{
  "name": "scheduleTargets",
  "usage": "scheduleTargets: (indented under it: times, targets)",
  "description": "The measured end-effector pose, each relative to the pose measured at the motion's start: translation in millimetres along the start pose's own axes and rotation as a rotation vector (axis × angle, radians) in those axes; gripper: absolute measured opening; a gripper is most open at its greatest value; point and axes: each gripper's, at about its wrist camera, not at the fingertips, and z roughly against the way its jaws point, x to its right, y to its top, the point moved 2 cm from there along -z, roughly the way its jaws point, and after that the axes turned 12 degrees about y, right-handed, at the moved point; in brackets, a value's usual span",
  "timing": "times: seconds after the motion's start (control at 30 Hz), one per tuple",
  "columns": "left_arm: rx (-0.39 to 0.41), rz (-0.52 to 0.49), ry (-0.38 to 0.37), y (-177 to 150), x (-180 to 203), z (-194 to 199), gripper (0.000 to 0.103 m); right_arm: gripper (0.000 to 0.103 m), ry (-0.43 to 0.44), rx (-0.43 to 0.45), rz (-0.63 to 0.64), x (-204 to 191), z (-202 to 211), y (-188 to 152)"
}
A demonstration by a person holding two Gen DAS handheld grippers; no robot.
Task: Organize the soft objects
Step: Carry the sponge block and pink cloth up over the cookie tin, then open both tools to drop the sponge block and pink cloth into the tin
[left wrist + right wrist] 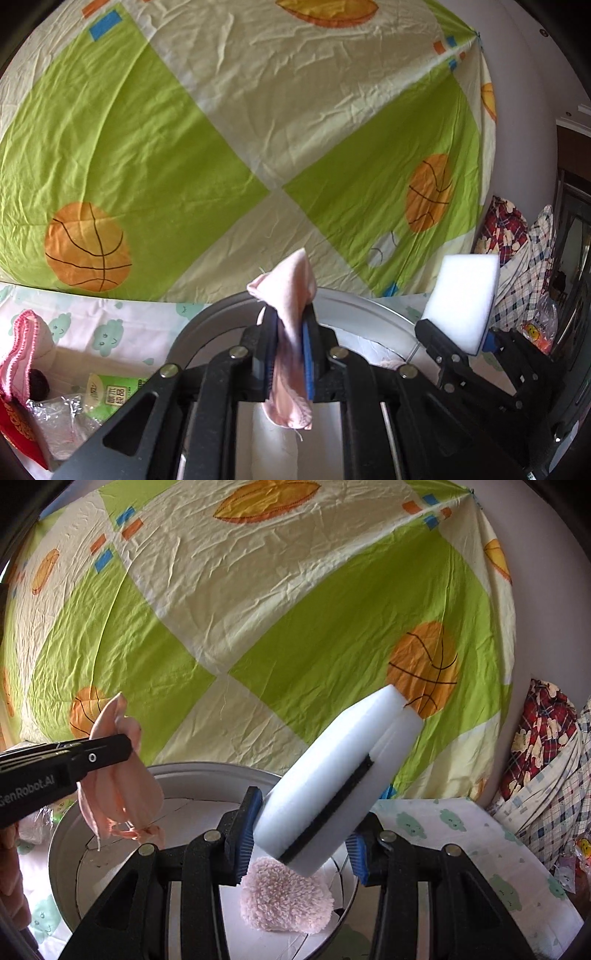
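Note:
My left gripper [289, 354] is shut on a thin pale pink cloth [291, 291] that sticks up past the fingertips and hangs down behind them, above the round metal tin [369, 306]. In the right wrist view the same pink cloth [125, 794] dangles from the left gripper [127, 747] over the tin's [64, 834] left side. My right gripper [301, 843] is shut on a white sponge block [340, 775] with a dark seam, tilted up to the right. A fluffy pink pad [286, 899] lies inside the tin below the sponge. The sponge [461, 299] also shows at the left wrist view's right.
A green and cream sheet with basketball prints [258, 129] hangs behind the tin. The tin stands on a white cloth with green clouds [461, 834]. At the left lie a pink knit item [22, 343], a green packet [110, 391] and crinkled plastic. Plaid fabrics [543, 746] pile at right.

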Motion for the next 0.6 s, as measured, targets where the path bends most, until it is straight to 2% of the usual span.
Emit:
scheduleTargets:
  times: [0.23,0.6]
  targets:
    - [-0.037,-0.021,0.013,-5,6,-15,0.010,0.045,0.046,-0.070,-0.003,-1,-13,-6]
    - [-0.069,-0.038,0.039,-11,5,-29,0.010,0.048,0.115,-0.109,0.002,-5,-20,-6]
